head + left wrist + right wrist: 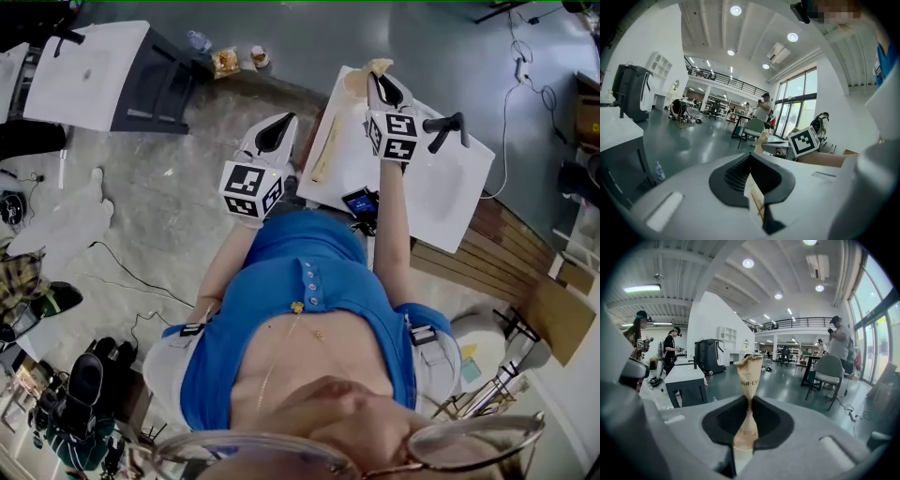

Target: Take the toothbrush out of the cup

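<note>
Two tongs hang by the white bench [441, 187]. The right tongs [749, 404] pinch the toothbrush [748, 376] at its waist, or rather the tan paper wrapper I take it to be in. The printed, ragged top of the wrapper stands up past the jaws. The cup [357, 84] sits at the bench's far edge, just beside those tongs. The left tongs [751, 164] are pressed together off the bench's side, well apart from the cup. The step looks like the lift out. I'd draw the wrapper straight up along its length with a steady squeeze, since thin paper slips and buckles, and watch that the light cup doesn't ride up with it. The left tongs could pin the cup, but they'd have to spread first. Whether the wrapper's lower end is clear of the cup I can't tell: from above the right tongs cover it, and their own view loses it under the jaws. No bare brush shows anywhere. A thin pale strip sits in the slit of the left jaws, and I can't say if it's a thing or part of the tongs. A long beige strip [325, 150] lies on the bench, too small to name.
</note>
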